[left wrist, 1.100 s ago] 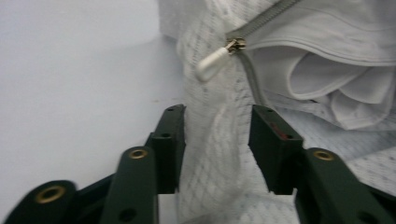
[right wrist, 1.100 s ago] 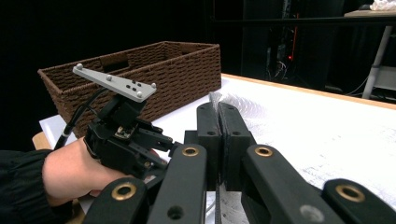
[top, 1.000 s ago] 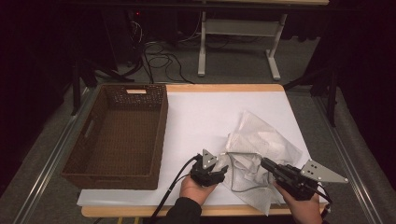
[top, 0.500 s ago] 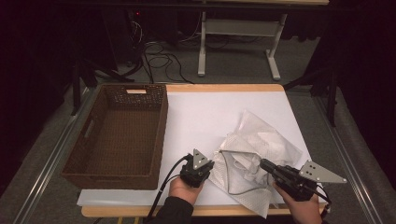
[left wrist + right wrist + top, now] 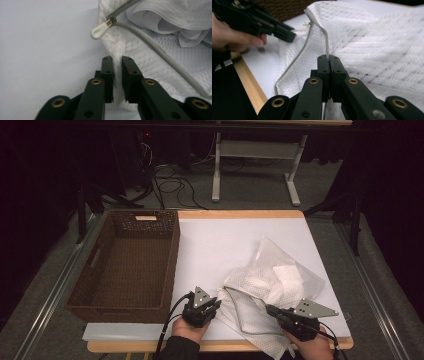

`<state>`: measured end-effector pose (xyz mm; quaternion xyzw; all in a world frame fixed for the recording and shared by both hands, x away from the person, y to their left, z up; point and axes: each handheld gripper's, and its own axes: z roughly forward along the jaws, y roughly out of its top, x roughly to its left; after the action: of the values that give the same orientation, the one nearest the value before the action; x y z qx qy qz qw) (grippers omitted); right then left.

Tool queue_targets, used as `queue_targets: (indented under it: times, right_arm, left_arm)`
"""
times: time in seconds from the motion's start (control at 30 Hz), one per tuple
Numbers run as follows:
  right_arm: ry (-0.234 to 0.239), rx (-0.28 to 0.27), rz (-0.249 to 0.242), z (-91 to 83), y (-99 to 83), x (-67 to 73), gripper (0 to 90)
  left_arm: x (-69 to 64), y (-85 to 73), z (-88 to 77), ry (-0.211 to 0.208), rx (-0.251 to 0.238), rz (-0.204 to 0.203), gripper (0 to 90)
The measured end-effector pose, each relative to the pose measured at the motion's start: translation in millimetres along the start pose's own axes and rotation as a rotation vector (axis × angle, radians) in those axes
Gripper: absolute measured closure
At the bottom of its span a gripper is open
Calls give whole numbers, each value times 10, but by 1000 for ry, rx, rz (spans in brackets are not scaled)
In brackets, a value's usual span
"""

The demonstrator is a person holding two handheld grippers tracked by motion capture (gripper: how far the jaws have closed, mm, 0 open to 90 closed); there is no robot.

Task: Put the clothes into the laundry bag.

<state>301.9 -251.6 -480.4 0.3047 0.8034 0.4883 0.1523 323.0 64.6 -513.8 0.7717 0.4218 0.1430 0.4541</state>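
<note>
White mesh laundry bag lies crumpled on the white table sheet, right of centre and toward the near edge, folded white cloth showing inside it. Brown wicker basket stands on the left side of the table, well apart from the bag.

Left gripper at the bag's near-left corner: jaws narrow, just been opening a little, a fold of the mesh edge standing between them, pads only slightly apart from it. White zipper pull lies just beyond the jaw tips.

Right gripper at the bag's near-right edge: jaws closed tight on the grey zipper seam, pinching it.
</note>
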Motion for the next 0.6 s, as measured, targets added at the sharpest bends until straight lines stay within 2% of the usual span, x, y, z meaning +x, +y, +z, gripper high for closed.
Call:
queue_targets:
  times: [0.2,0.3,0.5,0.6]
  right_arm:
    - [-19,93,2,105,-86,-33,897]
    - [-22,141,-6,159,-121,-35,896]
    - [-23,170,-28,203,-157,-39,895]
    - [-24,188,-24,223,-174,-48,895]
  left_arm:
    - [13,7,-64,37,-87,-13,560]
    - [7,15,-96,52,-120,-3,523]
    - [-1,16,-101,71,-141,17,475]
    - [-3,16,-99,82,-145,28,455]
